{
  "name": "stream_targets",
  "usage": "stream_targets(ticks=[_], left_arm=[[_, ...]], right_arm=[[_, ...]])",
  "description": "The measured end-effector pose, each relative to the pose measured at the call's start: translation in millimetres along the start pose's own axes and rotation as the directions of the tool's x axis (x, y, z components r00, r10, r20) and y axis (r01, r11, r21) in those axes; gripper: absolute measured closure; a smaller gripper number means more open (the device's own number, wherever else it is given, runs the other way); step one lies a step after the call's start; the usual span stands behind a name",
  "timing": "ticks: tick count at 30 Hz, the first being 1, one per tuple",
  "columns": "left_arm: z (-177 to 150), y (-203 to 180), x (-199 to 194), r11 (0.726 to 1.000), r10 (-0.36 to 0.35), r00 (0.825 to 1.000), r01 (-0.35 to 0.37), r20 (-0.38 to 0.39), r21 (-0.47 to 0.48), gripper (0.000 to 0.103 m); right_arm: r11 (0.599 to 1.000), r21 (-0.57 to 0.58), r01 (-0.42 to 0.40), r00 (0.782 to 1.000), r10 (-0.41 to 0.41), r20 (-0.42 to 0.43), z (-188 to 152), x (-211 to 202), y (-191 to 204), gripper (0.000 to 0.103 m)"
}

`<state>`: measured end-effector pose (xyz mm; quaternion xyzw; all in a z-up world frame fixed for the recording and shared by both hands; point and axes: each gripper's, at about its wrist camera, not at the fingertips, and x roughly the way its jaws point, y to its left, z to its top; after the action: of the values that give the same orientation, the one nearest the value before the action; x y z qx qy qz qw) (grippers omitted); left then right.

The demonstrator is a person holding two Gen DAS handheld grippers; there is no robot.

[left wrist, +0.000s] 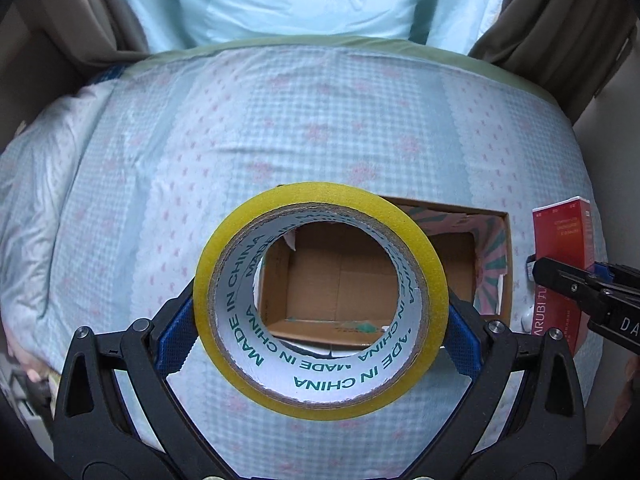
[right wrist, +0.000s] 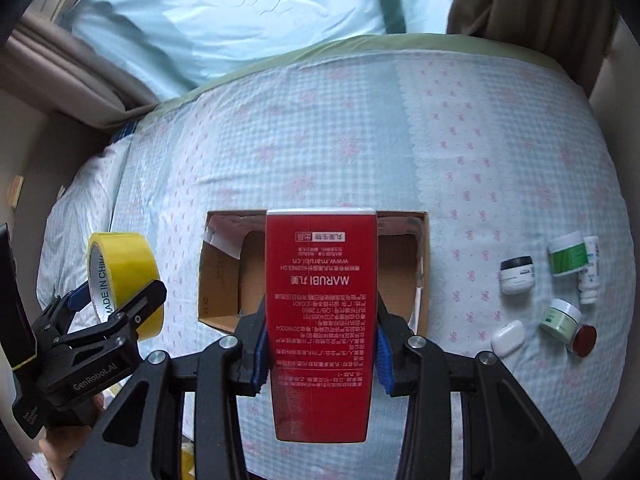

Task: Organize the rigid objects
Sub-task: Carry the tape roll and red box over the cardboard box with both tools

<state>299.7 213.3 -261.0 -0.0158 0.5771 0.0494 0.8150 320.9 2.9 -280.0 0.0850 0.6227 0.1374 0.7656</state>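
My left gripper is shut on a yellow tape roll, held upright above the bed in front of an open cardboard box. The roll and the left gripper also show at the left of the right wrist view. My right gripper is shut on a tall red Marubi box, held in front of the cardboard box. The red box and the right gripper show at the right edge of the left wrist view. The cardboard box looks empty inside.
The box sits on a bed with a pale blue checked cover. Right of the box lie several small items: a black-lidded white jar, a green jar, a white bottle, a pale green jar, a red lid and a white case. Curtains hang behind the bed.
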Motion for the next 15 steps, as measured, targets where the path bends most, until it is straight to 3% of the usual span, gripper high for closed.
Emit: stream_targets(ticks=[5, 15], left_arm=[[-2.4, -5.1, 48.8, 0.999, -0.014, 0.998, 0.011, -0.063, -0.048, 0.003], [1.8, -42.1, 152.3, 0.999, 0.023, 0.983, -0.018, -0.18, 0.031, 0.003]], right_arm=[[0.994, -0.106, 0.012, 0.996, -0.021, -0.091, 11.7, 53.7, 6.0, 0.065], [0.974, -0.223, 0.036, 0.987, -0.07, -0.143, 8.7, 130.5, -18.1, 0.065]])
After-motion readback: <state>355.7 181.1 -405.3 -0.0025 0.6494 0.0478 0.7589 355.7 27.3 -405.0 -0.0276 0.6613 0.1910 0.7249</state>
